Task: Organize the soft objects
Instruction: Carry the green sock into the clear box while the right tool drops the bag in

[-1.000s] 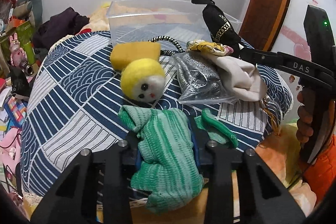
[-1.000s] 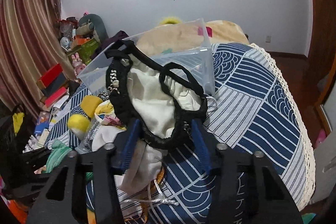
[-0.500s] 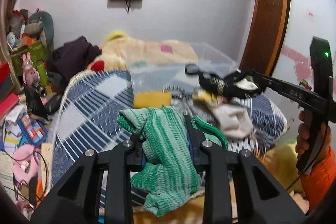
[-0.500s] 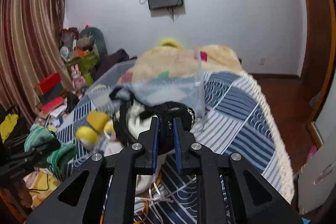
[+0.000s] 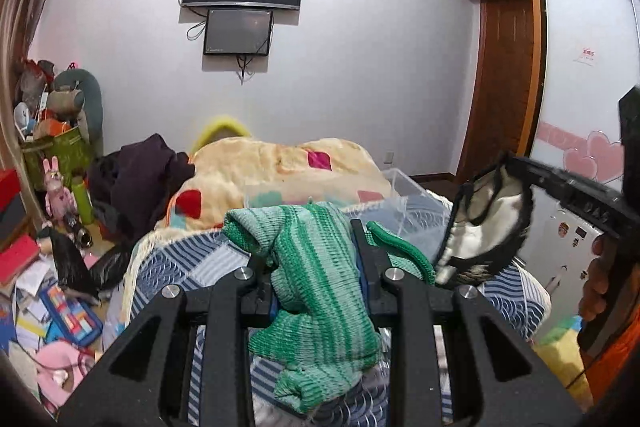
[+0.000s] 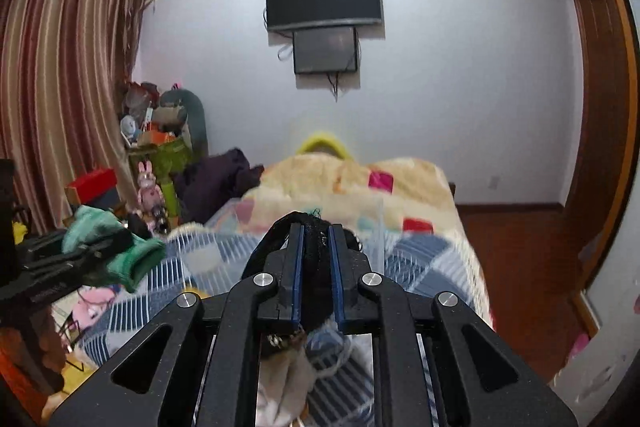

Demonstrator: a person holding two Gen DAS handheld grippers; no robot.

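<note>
**Ana:** Green knit sock (image 5: 320,287), gripped mid-body between the closed fingers of the left gripper (image 5: 316,267), both ends flopping free, lifted above the near edge of the bed (image 5: 168,267).

**Ben:** And the right gripper (image 6: 314,259)?

**Ana:** Nearly closed on a black-trimmed cream garment (image 5: 486,227), which hangs as a loose pouch just right of the sock.

**Ben:** Why up high?

**Ana:** My guess: to carry both over the wall of the clear plastic bin (image 5: 400,195) sitting mid-bed, in front of the beige blanket (image 5: 280,163).

**Ben:** What's inside it?

**Ana:** Can't tell. The sock and garment block most of it, and it's blurred in the right wrist view. The sock's lower end is hidden behind the fingers.
</note>
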